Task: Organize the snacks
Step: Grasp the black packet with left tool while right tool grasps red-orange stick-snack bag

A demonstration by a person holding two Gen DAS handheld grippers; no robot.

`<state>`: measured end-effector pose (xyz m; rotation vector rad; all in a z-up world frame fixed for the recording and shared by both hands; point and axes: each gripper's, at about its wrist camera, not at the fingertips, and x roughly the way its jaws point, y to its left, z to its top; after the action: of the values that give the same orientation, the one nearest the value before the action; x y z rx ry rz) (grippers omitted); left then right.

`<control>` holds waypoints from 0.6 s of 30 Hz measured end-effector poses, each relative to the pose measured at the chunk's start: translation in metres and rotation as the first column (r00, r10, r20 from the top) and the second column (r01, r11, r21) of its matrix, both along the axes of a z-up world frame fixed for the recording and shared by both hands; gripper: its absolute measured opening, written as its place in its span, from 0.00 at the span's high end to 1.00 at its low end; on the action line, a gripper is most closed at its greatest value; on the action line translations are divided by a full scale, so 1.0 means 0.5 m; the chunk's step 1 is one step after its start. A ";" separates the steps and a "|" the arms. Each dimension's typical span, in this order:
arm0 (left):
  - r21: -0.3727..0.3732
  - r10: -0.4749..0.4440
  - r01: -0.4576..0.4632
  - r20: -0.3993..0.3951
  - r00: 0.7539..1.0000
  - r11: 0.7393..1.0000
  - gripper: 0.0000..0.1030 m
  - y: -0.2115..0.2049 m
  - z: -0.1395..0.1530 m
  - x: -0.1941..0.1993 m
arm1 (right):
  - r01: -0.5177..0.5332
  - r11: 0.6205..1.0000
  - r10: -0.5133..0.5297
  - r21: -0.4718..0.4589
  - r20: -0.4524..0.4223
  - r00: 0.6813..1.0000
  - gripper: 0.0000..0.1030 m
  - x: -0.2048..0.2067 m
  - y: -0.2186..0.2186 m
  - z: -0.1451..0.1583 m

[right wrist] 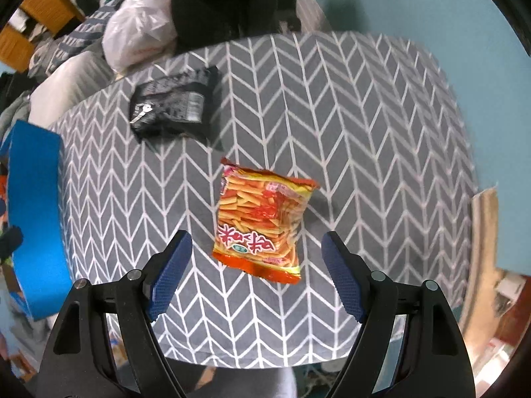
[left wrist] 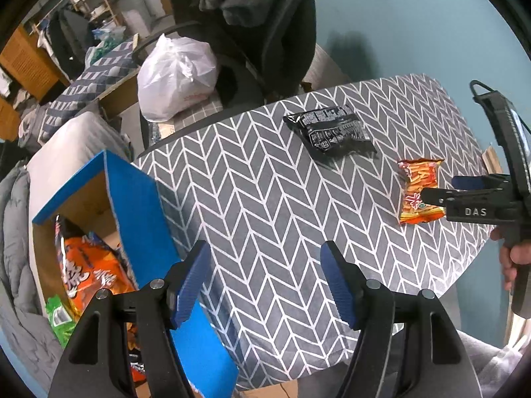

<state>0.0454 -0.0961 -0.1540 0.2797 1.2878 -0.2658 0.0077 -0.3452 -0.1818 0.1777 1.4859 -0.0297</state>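
An orange snack packet (right wrist: 262,222) lies flat on the grey herringbone tablecloth (right wrist: 365,132), just ahead of my right gripper (right wrist: 257,275), which points down with its jaws open and empty. The same orange packet (left wrist: 418,192) shows at the right in the left wrist view, partly behind the right gripper (left wrist: 441,192). A black snack packet (left wrist: 330,131) (right wrist: 174,106) lies farther back. My left gripper (left wrist: 265,282) hovers open and empty over the table's left part, beside a blue box (left wrist: 139,205) that holds an orange bag (left wrist: 89,268) and a green packet (left wrist: 59,320).
The blue box (right wrist: 35,219) stands off the table's left edge. Behind the table is a dark office chair (left wrist: 265,33) draped with clothing, with a white plastic bag (left wrist: 176,76) beside it. A hand (left wrist: 511,258) holds the right gripper's handle at the right.
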 end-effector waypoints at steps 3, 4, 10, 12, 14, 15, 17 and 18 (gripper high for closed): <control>0.009 -0.011 0.011 -0.009 1.000 1.000 0.32 -0.010 -0.014 0.010 | 0.013 1.000 -0.013 0.003 -0.008 1.000 0.23 0.003 -0.004 -0.026; 0.009 -0.014 0.014 -0.012 1.000 1.000 0.32 -0.012 -0.017 0.014 | 0.014 1.000 -0.013 0.002 -0.011 1.000 0.23 0.004 -0.004 -0.033; 0.008 -0.035 0.035 -0.027 0.999 0.999 0.31 -0.036 -0.040 0.051 | 0.005 1.000 -0.005 -0.012 -0.009 1.000 0.23 0.018 -0.004 -0.067; 0.007 -0.049 0.049 -0.031 0.998 0.999 0.29 -0.046 -0.048 0.066 | -0.005 1.000 0.005 -0.014 -0.014 1.000 0.23 0.024 -0.003 -0.077; 0.013 -0.072 0.072 -0.030 0.997 0.997 0.27 -0.060 -0.057 0.082 | -0.024 1.000 0.024 -0.016 -0.019 1.000 0.23 0.028 -0.001 -0.087; 0.017 -0.086 0.086 -0.030 0.996 0.996 0.27 -0.068 -0.062 0.091 | -0.032 0.999 0.031 -0.012 -0.025 0.999 0.27 0.030 0.001 -0.092; 0.025 -0.111 0.112 -0.033 0.993 0.993 0.27 -0.080 -0.071 0.109 | -0.049 0.999 0.049 0.001 -0.030 0.998 0.36 0.032 0.002 -0.100; 0.026 -0.128 0.129 -0.035 0.991 0.991 0.27 -0.089 -0.076 0.121 | -0.057 0.998 0.057 0.001 -0.026 0.998 0.36 0.032 0.002 -0.101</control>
<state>0.1061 -0.1406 -0.1921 0.3847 1.3087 -0.3636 0.0238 -0.3442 -0.2321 0.1357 1.5165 0.0142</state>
